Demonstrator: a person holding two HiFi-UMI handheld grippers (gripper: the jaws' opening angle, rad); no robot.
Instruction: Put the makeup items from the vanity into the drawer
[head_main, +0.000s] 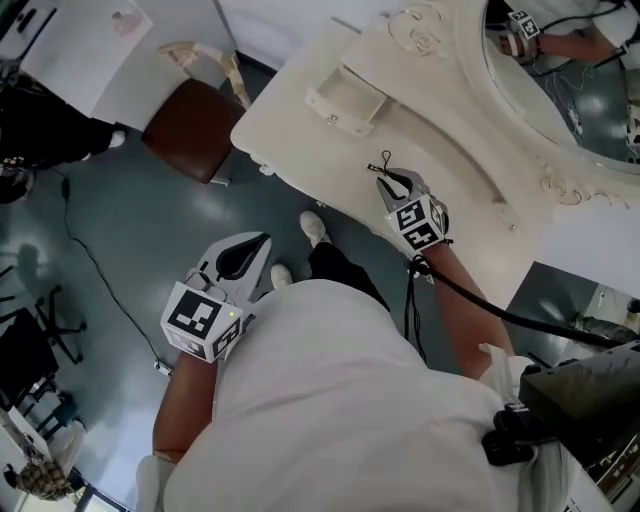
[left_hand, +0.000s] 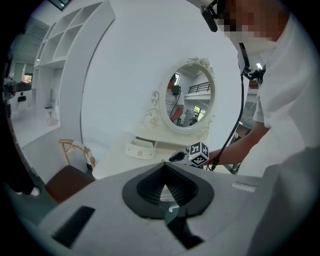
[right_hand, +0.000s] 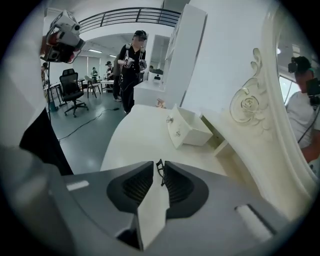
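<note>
My right gripper (head_main: 386, 180) hovers low over the white vanity top (head_main: 290, 140). It is shut on a small thin black wire item (head_main: 384, 163), which sticks out past the jaw tips (right_hand: 159, 171). A little white drawer (head_main: 345, 100) stands pulled open on the vanity's back shelf; in the right gripper view the drawer (right_hand: 187, 130) lies ahead and slightly right. Its inside is hidden. My left gripper (head_main: 262, 243) hangs over the floor, off the vanity's front edge. Its jaws are shut with nothing between them (left_hand: 164, 163).
An oval mirror (head_main: 560, 80) in a carved frame backs the vanity. A chair with a brown seat (head_main: 195, 128) stands left of the vanity. A black cable (head_main: 100, 270) runs across the grey floor. People and an office chair (right_hand: 70, 92) stand far off.
</note>
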